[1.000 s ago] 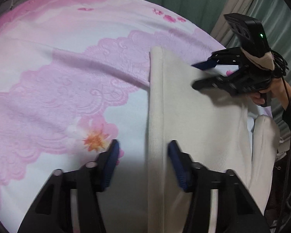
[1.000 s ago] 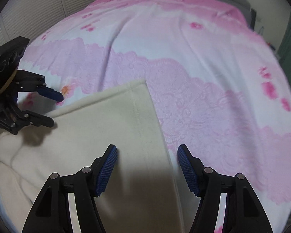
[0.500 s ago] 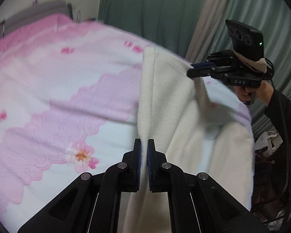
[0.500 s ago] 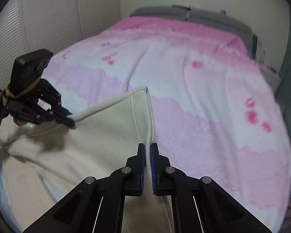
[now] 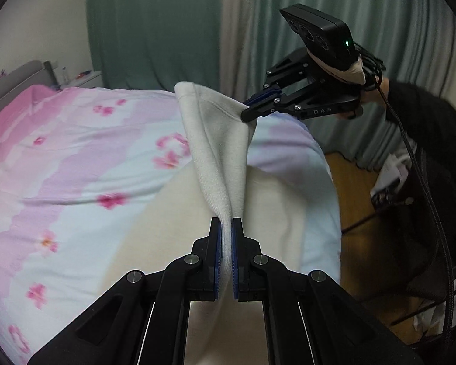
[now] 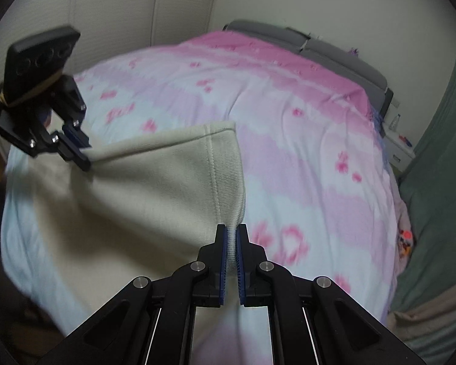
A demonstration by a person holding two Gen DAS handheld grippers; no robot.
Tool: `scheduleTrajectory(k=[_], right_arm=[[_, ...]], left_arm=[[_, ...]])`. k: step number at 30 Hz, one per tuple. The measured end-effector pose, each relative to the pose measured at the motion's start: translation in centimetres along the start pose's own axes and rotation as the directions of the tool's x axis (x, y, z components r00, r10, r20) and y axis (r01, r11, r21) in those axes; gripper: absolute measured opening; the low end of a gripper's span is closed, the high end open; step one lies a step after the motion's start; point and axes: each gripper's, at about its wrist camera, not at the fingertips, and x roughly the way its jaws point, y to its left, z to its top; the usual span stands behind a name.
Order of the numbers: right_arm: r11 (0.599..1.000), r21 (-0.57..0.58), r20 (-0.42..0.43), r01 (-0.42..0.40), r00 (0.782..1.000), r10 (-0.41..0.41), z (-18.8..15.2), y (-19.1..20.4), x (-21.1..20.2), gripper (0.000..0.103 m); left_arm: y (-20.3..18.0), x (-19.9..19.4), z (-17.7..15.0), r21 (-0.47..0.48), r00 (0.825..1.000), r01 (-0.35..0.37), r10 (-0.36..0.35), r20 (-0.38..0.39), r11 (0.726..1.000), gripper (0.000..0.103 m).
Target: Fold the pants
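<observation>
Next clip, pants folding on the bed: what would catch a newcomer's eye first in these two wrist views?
First, the cream pants, one ribbed end lifted off the pink floral bedspread and stretched between both grippers. The left gripper pinches one corner at the bottom of its own view, while the right gripper clamps the other, up by the green curtain. The rest of the garment lies on the bed below.

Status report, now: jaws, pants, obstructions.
Left gripper and right gripper: jaws shut on the pants. Ribbed end lifted off the bed, rest still lying on it. Nothing in the way.
</observation>
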Motion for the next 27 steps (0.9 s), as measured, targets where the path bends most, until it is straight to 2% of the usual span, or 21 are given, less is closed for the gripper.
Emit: scheduleTrajectory(k=[6,10,14,21,23,24,25,26,27], right_arm=[[0.999,-0.031,-0.051,0.025,0.998,-0.027,-7.9,4.1,0.6,0.006],[0.994,-0.059,-0.016,0.090,0.996,-0.091,-11.6,6.0,0.8,0.006],[0.990,-0.042,-0.020,0.135,0.990,-0.136,-13.7,6.6,1.4,0.007],[0.981,0.122,-0.039,0.151,0.988,-0.147,-16.3,6.1,1.0,0.009],[0.973,0.169,-0.051,0.155,0.988,-0.149,-17.1,6.2,0.8,0.015],[0.968,0.196,-0.060,0.160,0.987,-0.151,-17.5,6.3,0.6,0.027],[0.960,0.230,-0.065,0.162,0.986,-0.151,-17.8,6.5,0.2,0.034],[0.955,0.246,-0.067,0.165,0.986,-0.153,-18.0,6.7,0.0,0.037],[0.944,0.276,-0.080,0.181,0.983,-0.165,-18.1,7.0,-0.5,0.040]], left_arm=[[-4.7,4.0,-4.1,-0.063,0.998,0.063,-0.064,-0.016,0.996,0.007],[-7.3,6.0,-6.0,-0.048,0.999,0.041,-0.042,-0.024,0.998,0.007],[-9.2,7.9,-6.8,-0.029,0.999,0.002,-0.003,-0.041,1.000,0.007],[-11.0,10.0,-8.6,-0.051,0.998,-0.049,0.047,-0.039,0.997,0.007],[-11.3,9.4,-8.9,-0.061,0.998,-0.063,0.062,-0.020,0.996,0.010],[-11.5,9.0,-8.9,-0.069,0.997,-0.071,0.071,-0.011,0.995,0.011],[-11.9,8.0,-9.1,-0.073,0.997,-0.079,0.080,0.008,0.994,0.017],[-12.2,7.3,-9.2,-0.074,0.996,-0.086,0.088,0.023,0.994,0.028],[-12.5,6.1,-9.4,-0.080,0.994,-0.092,0.096,0.046,0.993,0.034]])
